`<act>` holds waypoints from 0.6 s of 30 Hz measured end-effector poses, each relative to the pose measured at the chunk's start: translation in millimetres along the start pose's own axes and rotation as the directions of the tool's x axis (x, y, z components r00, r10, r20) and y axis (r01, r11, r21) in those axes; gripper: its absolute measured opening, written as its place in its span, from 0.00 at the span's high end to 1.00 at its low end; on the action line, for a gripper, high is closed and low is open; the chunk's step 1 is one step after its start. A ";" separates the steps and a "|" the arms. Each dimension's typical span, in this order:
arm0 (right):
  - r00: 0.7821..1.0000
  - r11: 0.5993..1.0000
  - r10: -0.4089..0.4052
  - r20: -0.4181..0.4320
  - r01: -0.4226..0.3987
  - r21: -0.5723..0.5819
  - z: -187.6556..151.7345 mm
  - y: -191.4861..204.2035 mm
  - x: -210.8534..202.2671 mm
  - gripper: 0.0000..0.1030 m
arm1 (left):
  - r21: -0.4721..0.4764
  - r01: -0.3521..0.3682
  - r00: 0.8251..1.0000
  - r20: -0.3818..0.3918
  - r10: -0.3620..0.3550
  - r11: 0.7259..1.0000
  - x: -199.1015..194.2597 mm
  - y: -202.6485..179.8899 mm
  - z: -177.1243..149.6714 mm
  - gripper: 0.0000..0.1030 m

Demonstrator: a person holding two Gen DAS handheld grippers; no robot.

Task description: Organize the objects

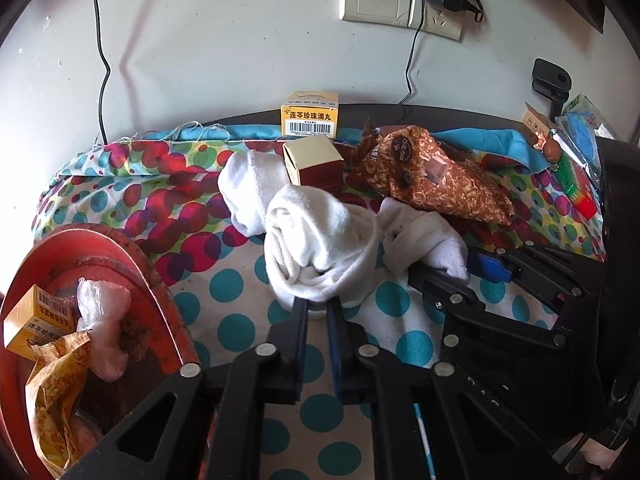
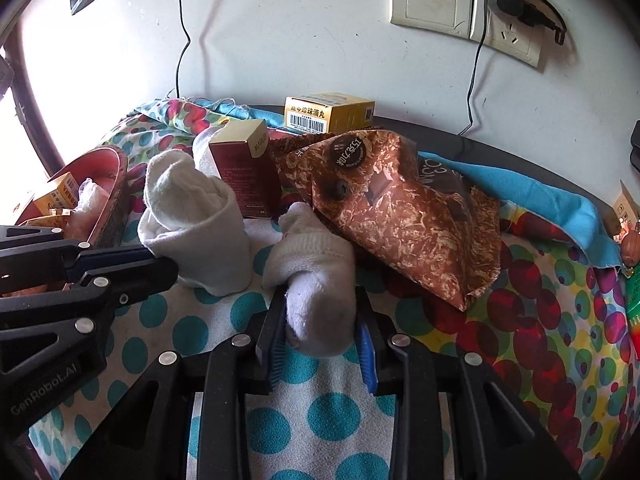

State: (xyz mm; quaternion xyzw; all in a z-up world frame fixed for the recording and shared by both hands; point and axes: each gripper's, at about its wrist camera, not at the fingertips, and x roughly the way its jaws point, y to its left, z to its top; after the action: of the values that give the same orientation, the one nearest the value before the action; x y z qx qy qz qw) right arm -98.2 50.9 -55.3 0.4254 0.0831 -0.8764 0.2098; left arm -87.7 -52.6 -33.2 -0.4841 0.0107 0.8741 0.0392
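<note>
A rolled white sock [image 1: 320, 240] lies on the dotted cloth [image 1: 224, 288]. My left gripper [image 1: 317, 304] is shut on the sock's near hem, with the fabric pinched between the nearly closed fingers. A second white sock [image 2: 316, 276] lies just right of it, against a brown snack bag [image 2: 404, 216]. My right gripper [image 2: 320, 316] is shut on this sock, whose toe end fills the gap between the blue pads. From the right wrist view, the left gripper [image 2: 160, 262] touches the rolled sock [image 2: 196, 224]. A third white sock [image 1: 248, 188] lies behind.
A red basin [image 1: 132, 256] at the left holds a yellow box [image 1: 36, 320] and plastic bags. A yellow medicine box [image 1: 310, 120] and a red-and-gold box [image 1: 316, 164] stand near the wall. A green-and-red box [image 1: 576, 188] lies far right. Cables hang from the wall socket [image 1: 400, 0].
</note>
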 end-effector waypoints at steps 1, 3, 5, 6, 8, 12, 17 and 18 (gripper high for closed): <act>1.000 1.000 0.001 0.000 -0.001 0.000 -0.1 -0.2 0.0 0.71 | -0.004 0.000 1.000 -0.002 0.000 1.000 0.2 0.8 -0.3 0.94; 1.000 1.000 0.012 0.000 -0.012 0.008 -0.3 -3.0 0.0 0.71 | -0.012 0.002 1.000 -0.007 -0.002 1.000 -0.4 1.8 -0.6 0.96; 1.000 1.000 0.015 0.000 -0.015 0.007 -0.5 -3.6 -0.1 0.69 | -0.017 0.016 1.000 -0.005 -0.016 1.000 -3.7 2.9 -0.9 0.97; 1.000 1.000 0.013 -0.001 -0.013 0.003 -0.2 -2.9 0.0 0.69 | -0.018 0.020 1.000 -0.001 -0.020 1.000 -6.2 3.7 -1.4 0.99; 1.000 1.000 -0.004 -0.001 0.004 -0.009 -0.4 0.1 -0.7 0.69 | -0.011 0.036 0.999 0.013 -0.036 0.999 -14.6 6.2 -1.9 1.00; 1.000 1.000 -0.012 -0.001 0.012 -0.015 0.4 0.3 -1.1 0.69 | -0.030 0.066 0.997 0.032 -0.065 0.997 -25.5 19.4 2.0 1.00; 1.000 1.000 -0.008 -0.002 0.008 -0.009 1.1 -1.0 -1.0 0.68 | -0.094 0.079 0.997 0.021 -0.077 0.992 -26.6 41.4 4.8 1.00; 1.000 1.000 -0.010 -0.002 0.010 -0.010 1.0 -0.7 -1.0 0.68 | -0.103 0.076 0.997 0.026 -0.073 0.992 -27.3 44.6 4.3 1.00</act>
State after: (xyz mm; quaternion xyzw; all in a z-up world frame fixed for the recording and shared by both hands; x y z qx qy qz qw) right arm -98.6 51.5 -53.9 0.4248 0.0899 -0.8766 0.2073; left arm -80.4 -98.4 -8.6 -0.4758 -0.0533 0.8767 0.0467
